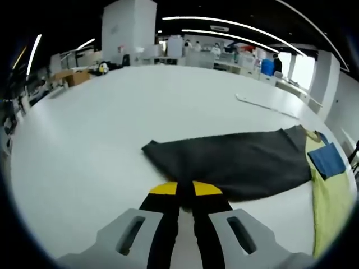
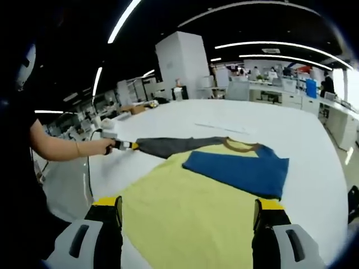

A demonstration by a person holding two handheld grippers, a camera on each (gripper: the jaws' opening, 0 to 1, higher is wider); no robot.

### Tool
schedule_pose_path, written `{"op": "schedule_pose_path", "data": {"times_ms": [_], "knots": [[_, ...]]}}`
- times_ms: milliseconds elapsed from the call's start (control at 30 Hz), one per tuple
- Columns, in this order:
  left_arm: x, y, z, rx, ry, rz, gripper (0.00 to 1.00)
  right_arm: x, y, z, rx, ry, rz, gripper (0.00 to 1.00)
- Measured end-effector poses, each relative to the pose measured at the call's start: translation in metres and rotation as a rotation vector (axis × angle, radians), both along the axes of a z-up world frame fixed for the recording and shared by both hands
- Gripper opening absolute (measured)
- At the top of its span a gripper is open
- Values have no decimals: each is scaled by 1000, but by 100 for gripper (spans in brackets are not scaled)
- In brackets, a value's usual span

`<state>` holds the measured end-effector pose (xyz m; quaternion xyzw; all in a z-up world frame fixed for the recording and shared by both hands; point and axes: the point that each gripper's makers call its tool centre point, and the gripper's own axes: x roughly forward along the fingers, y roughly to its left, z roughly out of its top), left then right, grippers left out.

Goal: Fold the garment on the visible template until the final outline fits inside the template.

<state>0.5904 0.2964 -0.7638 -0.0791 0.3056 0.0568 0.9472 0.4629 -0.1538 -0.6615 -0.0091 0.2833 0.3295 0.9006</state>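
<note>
In the left gripper view we see the left gripper (image 1: 185, 193) w/ yellow-tipped black jaws closed together, pinching the edge of the dark grey sleeve (image 1: 224, 159). The sleeve lies flat on the white table (image 1: 84, 123), reaching right to the yellow body (image 1: 331, 207) and a blue patch (image 1: 327, 159).

The right gripper view gives what that view lacks: the whole garment (image 2: 190, 207) spread on the table (image 2: 314, 145). We note a yellow body, blue panel (image 2: 241, 168), grey sleeve (image 2: 168, 147), tan collar (image 2: 241, 147). A person's hand (image 2: 104, 147) holds the left gripper (image 2: 130, 146) at the sleeve end. The right gripper (image 2: 188, 210) is released, jaws set wide apart, over the yellow fabric; contact w/ cloth cannot be told.

Fabric looks soft, matte, lightly creased. Table is smooth. No legible writing.
</note>
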Motion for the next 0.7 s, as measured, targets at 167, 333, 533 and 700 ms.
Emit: {"op": "schedule_pose_path", "data": {"times_ms": [167, 333, 533, 700], "knots": [[-2, 2, 0, -48, -3, -5, 7, -4, -6, -6, -28, 7, -4, 96], [-7, 0, 1, -37, 13, -16, 13, -7, -8, -10, -43, 14, -16, 96], [-11, -6, 0, -45, 43, 0, 15, -10, -7, -10, -63, 6, -7, 95], [-9, 1, -3, -78, 41, 64, 4, -12, -10, -10, -66, 2, -22, 95]]}}
